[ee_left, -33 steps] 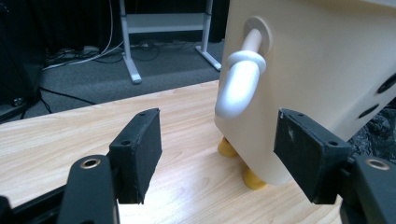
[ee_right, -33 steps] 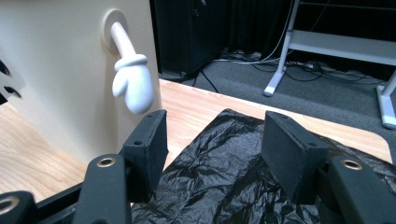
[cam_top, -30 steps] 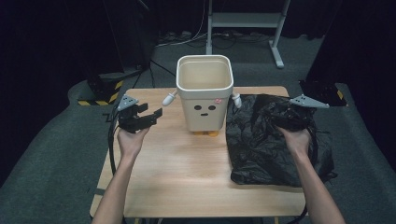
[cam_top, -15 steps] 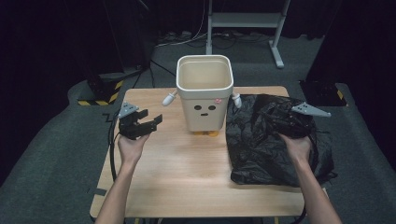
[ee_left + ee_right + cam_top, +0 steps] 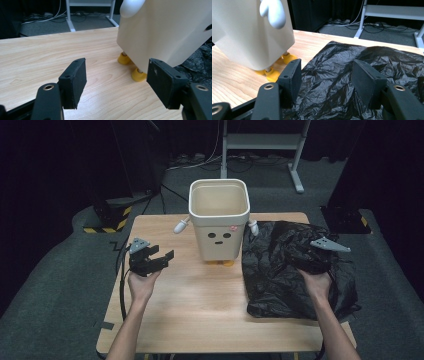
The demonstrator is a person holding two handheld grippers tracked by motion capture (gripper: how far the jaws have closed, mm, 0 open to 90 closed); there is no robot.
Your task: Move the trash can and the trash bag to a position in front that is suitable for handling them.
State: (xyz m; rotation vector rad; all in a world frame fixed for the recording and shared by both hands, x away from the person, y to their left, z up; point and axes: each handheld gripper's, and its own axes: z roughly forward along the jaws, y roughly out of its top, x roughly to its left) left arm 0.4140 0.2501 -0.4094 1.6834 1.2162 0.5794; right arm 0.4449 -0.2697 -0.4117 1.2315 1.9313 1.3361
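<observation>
Looking down from the high view: left tool (image 5: 159,258) low over the bare left part of the wooden surface (image 5: 200,305), jaws apart, nothing between them. Right tool (image 5: 312,262) down on the crumpled black bag (image 5: 280,270), which lies flat along the right side of the surface, just beside the cream bin (image 5: 219,222) with the painted face at the far middle. Compared with the frames from a second ago, both hands lower and closer to the surface; bag and bin unmoved. Probably the approach to a first grasp of the bag, likely for lining the bin.

Left gripper view: 2 black jaws wide apart and empty, wood grain beneath, the bin's pale wall (image 5: 165,32) and yellow feet (image 5: 138,74) ahead at right.

Right gripper view: jaws apart, hanging just over the wrinkled bag (image 5: 329,75), no film pinched yet; bin (image 5: 249,32) and its white arm knob (image 5: 273,12) at far left. Next, seemingly, a further drop and a pinch on a fold.
</observation>
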